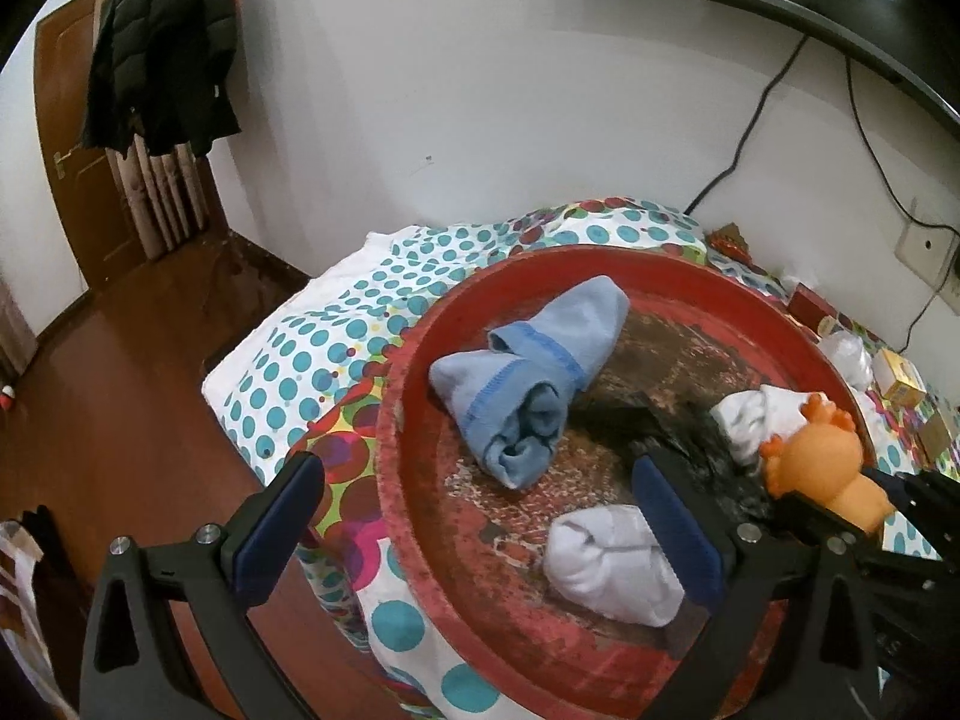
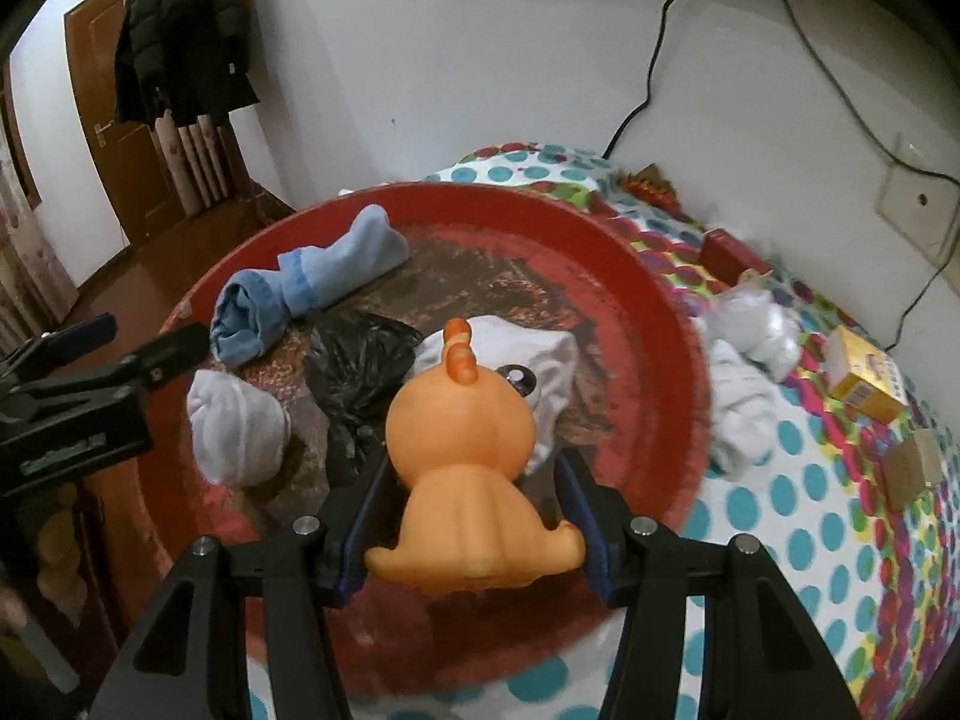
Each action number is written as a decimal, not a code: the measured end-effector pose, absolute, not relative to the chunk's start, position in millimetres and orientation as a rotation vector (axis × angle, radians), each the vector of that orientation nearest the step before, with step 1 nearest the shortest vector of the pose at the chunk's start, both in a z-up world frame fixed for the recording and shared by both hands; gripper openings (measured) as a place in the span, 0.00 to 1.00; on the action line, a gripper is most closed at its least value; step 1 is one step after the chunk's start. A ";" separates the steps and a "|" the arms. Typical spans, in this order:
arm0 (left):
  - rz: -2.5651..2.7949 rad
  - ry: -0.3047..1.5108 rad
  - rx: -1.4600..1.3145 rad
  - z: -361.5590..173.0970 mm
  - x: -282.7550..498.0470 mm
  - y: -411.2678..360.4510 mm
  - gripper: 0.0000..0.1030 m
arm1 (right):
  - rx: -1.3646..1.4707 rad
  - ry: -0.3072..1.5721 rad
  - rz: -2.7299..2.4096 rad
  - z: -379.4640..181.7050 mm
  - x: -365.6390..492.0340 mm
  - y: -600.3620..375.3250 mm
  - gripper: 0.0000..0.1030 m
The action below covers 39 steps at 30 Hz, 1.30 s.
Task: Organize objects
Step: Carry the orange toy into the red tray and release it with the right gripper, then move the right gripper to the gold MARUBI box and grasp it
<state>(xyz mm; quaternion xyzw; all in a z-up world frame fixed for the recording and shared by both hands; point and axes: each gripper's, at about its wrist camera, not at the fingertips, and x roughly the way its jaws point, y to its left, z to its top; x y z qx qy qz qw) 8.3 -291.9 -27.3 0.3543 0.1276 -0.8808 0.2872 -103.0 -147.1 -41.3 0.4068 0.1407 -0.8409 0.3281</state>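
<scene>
- Orange rubber toy animal [image 2: 462,468] sits clamped between the fingers of your right gripper [image 2: 474,531], held above the near part of the round red basin [image 2: 660,300], its back to the wrist camera.
- Your left gripper [image 1: 480,534] hangs with its fingers spread wide and nothing between the pads, over the basin's near-left rim; one finger stands in front of the rolled white cloth [image 1: 606,564].
- Inside the basin you have a rolled light-blue towel [image 1: 528,372] toward the far side, a crumpled black plastic bag [image 2: 354,372] near the middle, and a folded white garment [image 2: 540,360] just beyond the toy.
- The basin rests on a bed covered by a polka-dot sheet [image 1: 312,348].
- Outside the basin, to your right on the sheet, lie a bundle of white cloth [image 2: 744,360], a yellow carton [image 2: 864,378] and a red box [image 2: 732,255].
- A dark padded jacket [image 1: 162,42] hangs near the brown door [image 1: 72,144] in the background.
</scene>
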 end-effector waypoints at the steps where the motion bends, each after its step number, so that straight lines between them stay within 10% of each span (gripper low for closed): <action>1: -2.354 0.351 0.946 -27.5 8.7 -293.6 0.99 | 1.063 0.366 -2.203 -41.5 -104.2 -150.5 0.55; 39: -2.380 0.266 0.990 -35.1 -2.2 -277.4 0.99 | 0.983 0.268 -2.500 -7.5 -127.3 -19.0 0.67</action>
